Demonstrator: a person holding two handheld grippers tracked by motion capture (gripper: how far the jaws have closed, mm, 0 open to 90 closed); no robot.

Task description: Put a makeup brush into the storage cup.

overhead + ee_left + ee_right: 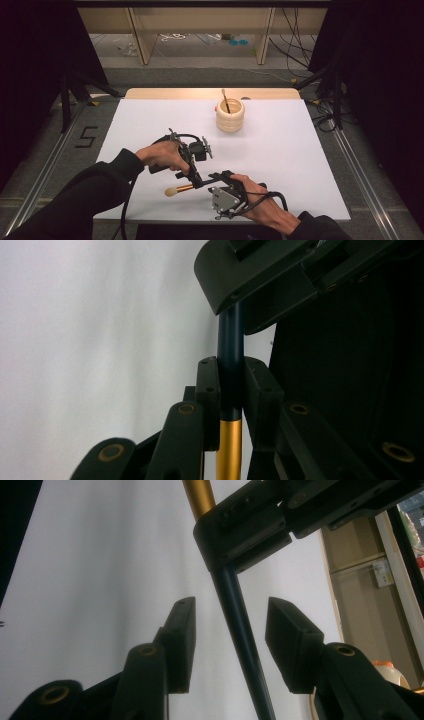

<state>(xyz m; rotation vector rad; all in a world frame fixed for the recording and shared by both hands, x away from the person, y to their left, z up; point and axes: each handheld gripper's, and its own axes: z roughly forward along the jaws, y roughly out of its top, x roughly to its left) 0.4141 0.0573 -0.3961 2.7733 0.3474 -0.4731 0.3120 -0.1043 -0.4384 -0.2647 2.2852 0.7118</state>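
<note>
Left claw (231, 390) of mine is clamped on the makeup brush (181, 189), right where dark handle meets gold ferrule. Right claw (230, 630) stands spread, handle running between its jaws, untouched. Looks like a handover: next, squeeze right, then release left. Brush lies crosswise, bristles pointing out past my left claw.

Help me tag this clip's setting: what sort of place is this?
Probably a lab recording station, not a home: a white-topped table hemmed by black curtains, cables on the floor, and a person working handheld grippers on a makeup brush.
</note>
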